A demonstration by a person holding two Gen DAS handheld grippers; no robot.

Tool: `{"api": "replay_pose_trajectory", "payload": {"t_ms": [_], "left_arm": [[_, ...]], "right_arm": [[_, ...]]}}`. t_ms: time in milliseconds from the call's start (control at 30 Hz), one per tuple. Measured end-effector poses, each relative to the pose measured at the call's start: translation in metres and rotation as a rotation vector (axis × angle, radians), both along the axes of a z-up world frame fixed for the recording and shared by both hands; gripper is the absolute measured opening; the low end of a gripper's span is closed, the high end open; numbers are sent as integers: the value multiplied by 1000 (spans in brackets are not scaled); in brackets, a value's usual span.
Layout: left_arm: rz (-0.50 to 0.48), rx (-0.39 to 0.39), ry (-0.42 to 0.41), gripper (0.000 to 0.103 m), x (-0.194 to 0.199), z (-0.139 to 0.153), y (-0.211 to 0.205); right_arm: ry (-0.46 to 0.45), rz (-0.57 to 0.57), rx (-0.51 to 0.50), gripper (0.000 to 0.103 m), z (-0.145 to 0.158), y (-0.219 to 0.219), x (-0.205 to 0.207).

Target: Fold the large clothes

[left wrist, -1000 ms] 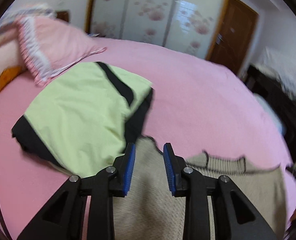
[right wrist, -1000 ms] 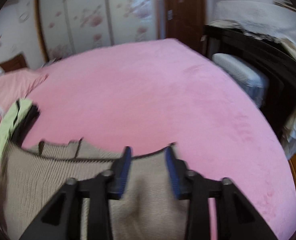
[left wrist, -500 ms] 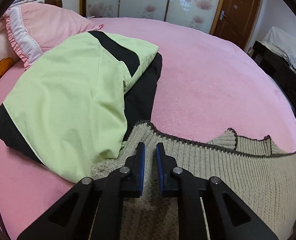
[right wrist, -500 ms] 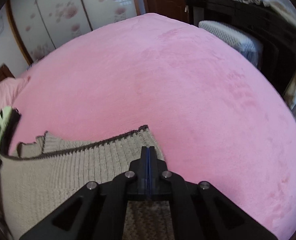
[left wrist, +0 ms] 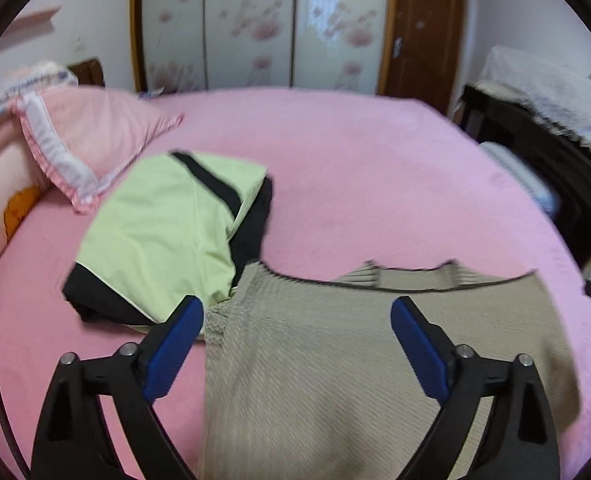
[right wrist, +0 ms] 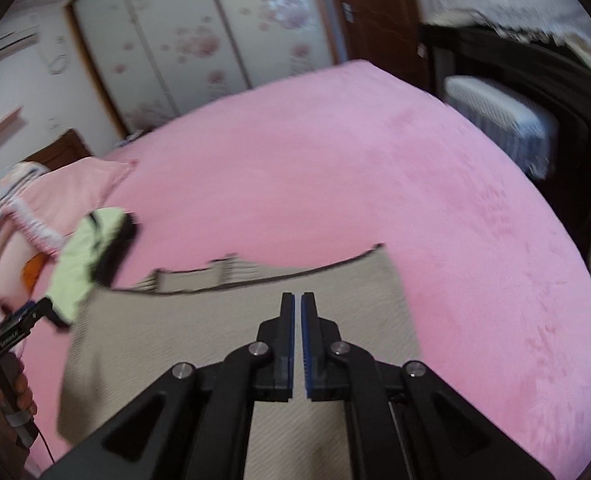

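A beige ribbed knit sweater (left wrist: 355,344) with dark trim lies flat on the pink bed; it also shows in the right wrist view (right wrist: 199,344). My left gripper (left wrist: 297,316) is open wide and empty, raised above the sweater's left part. My right gripper (right wrist: 297,308) has its blue pads almost together with a thin gap, nothing between them, raised above the sweater's right part. The left gripper's body and the hand holding it show at the left edge of the right wrist view (right wrist: 11,336).
A folded light-green and black garment (left wrist: 167,236) lies left of the sweater, touching its corner. Pink pillows (left wrist: 83,136) are at the far left. The pink bed (left wrist: 375,184) stretches beyond. Dark furniture (left wrist: 555,160) stands on the right, wardrobe doors (left wrist: 255,28) behind.
Both grippers were shut on the sweater's top edge half a second ago; both have let go and lifted back. The left has opened wide; the right stays nearly closed.
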State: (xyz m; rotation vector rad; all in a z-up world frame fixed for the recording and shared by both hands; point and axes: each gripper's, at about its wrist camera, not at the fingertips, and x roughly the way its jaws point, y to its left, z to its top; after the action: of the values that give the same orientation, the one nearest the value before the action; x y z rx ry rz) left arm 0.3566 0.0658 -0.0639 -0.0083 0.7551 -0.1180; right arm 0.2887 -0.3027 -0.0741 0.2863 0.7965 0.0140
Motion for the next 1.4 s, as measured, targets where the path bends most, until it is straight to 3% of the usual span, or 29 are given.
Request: {"api": "replay_pose_trajectory", "payload": {"t_ms": [67, 167, 267, 400, 567, 733, 933, 1067, 1233, 1400], "left_arm": [[-15, -16, -27, 99, -24, 17, -5], [-30, -72, -93, 102, -67, 36, -14], [-21, -95, -123, 102, -97, 37, -26], [11, -31, -84, 102, -123, 9, -46], [38, -41, 12, 102, -134, -48, -49], [85, -13, 142, 102, -122, -101, -36], [176, 47, 218, 102, -110, -135, 7], [159, 16, 223, 100, -109, -145, 34], [121, 19, 192, 98, -115, -142, 37], [146, 0, 152, 96, -123, -135, 42]], "right_arm": [[-21, 32, -5, 8, 13, 20, -20], [-44, 78, 19, 24, 24, 51, -49], [-76, 113, 46, 27, 27, 79, -76], [-101, 146, 17, 27, 10, 114, -102], [-7, 142, 32, 27, -35, 129, -116], [107, 121, -15, 27, -77, 119, -114], [177, 22, -86, 24, -106, 74, -114], [176, -30, -146, 20, -111, 37, -123], [166, -92, -222, 16, -110, 2, -136], [154, -112, -232, 12, -110, -18, -145]]}}
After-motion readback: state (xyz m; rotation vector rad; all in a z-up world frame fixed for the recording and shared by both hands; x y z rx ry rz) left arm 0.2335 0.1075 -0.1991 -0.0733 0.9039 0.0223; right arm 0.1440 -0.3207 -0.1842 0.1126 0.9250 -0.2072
